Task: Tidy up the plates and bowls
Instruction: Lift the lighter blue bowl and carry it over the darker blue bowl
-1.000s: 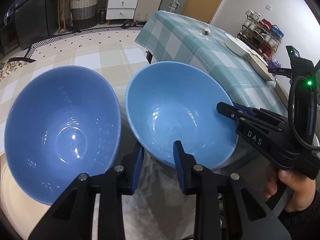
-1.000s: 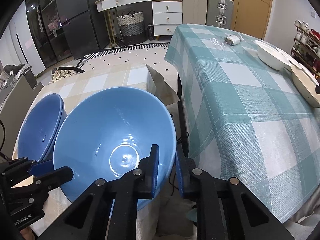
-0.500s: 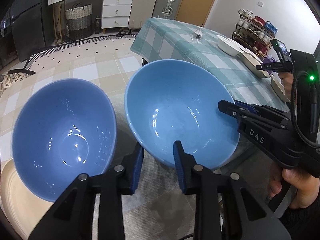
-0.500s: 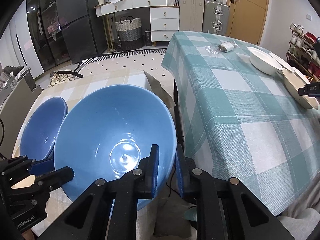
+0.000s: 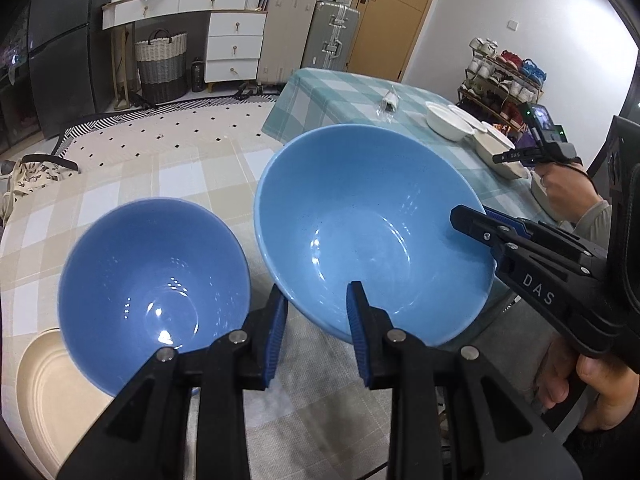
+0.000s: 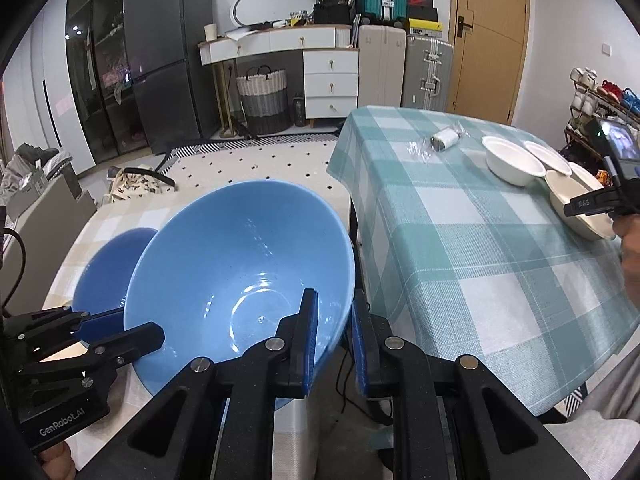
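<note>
- We work in a lived-in room: a white drawer unit (image 6: 330,80) against the far wall, a wicker basket (image 6: 263,98) beside it, suitcases (image 6: 404,68) next to a wooden door (image 6: 490,36), and a shoe rack (image 5: 504,76) at the right.
- Two tables stand close together, one under a beige checked cloth (image 5: 132,176), the other under a teal checked cloth (image 6: 472,240).
- Our left gripper (image 5: 316,332) grips the near rim of the darker blue bowl (image 5: 152,292); one blue pad sits inside the rim, so the jaws are clamped on it.
- That bowl is tilted toward the camera, held over the beige cloth, with a cream plate (image 5: 48,392) partly under it at the lower left.
- Our right gripper (image 6: 334,340) pinches the rim of the lighter blue bowl (image 6: 240,280), one finger inside and one outside the wall.
- The lighter bowl is also tilted and held up, its far rim over the gap between the two tables.
- In the left wrist view the two bowls sit side by side, rims just apart, the lighter one to the right.
- On the teal cloth, well apart from us, lie several white bowls (image 6: 514,160) and a small roll in clear wrap (image 6: 444,140).
- Another person's hand (image 5: 564,184) holds a separate gripper near those white bowls.
</note>
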The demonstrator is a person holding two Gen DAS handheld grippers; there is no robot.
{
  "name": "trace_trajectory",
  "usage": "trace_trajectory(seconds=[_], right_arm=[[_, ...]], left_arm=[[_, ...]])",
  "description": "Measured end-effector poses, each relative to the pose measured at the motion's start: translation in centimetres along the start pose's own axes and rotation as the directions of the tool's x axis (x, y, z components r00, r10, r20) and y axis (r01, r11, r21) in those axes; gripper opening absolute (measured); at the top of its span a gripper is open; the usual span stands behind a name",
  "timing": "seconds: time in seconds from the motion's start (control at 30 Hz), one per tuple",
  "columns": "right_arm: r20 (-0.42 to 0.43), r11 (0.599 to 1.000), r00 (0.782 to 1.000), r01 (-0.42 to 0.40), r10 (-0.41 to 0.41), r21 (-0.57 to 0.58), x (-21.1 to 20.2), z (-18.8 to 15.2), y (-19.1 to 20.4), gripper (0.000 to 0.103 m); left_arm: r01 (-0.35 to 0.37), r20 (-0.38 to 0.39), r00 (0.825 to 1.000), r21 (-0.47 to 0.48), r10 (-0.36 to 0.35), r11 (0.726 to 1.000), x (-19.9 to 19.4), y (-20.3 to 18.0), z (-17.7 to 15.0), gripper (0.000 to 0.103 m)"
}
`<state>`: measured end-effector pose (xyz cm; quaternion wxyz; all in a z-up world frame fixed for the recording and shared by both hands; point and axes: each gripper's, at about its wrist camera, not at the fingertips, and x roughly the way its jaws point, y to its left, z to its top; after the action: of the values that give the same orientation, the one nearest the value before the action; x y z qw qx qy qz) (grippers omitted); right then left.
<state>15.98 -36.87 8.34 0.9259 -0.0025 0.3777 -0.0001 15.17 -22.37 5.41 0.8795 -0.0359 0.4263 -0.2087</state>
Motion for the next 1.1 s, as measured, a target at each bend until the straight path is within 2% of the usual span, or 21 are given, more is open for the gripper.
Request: trace_trajectory(seconds=[0.33,0.7,1.1], right_arm=[[0.082,1.0,0.996,-0.027,0.026,0.001,-2.9,1.1,1.5,0.016],[0.156,0.997,0.985,-0.077,0.08,-0.027,-5.2,2.4,5.3,0.016],[0.157,0.989,0.977,-0.135,0.143,-0.061,-5.1,2.8,9.6,0.016]], left_arm=[[-0.012,0.058,0.998,-0.001,0.012,1.0,-2.8,0.5,0.5,0.028],[-0.038,0.125,0.991,-0.036,0.043,0.999,-6.2,3.5,0.7,0.028],[-0.09,0.145,0.984,-0.076,0.101,0.993,-8.0,7.3,0.1,0.028]])
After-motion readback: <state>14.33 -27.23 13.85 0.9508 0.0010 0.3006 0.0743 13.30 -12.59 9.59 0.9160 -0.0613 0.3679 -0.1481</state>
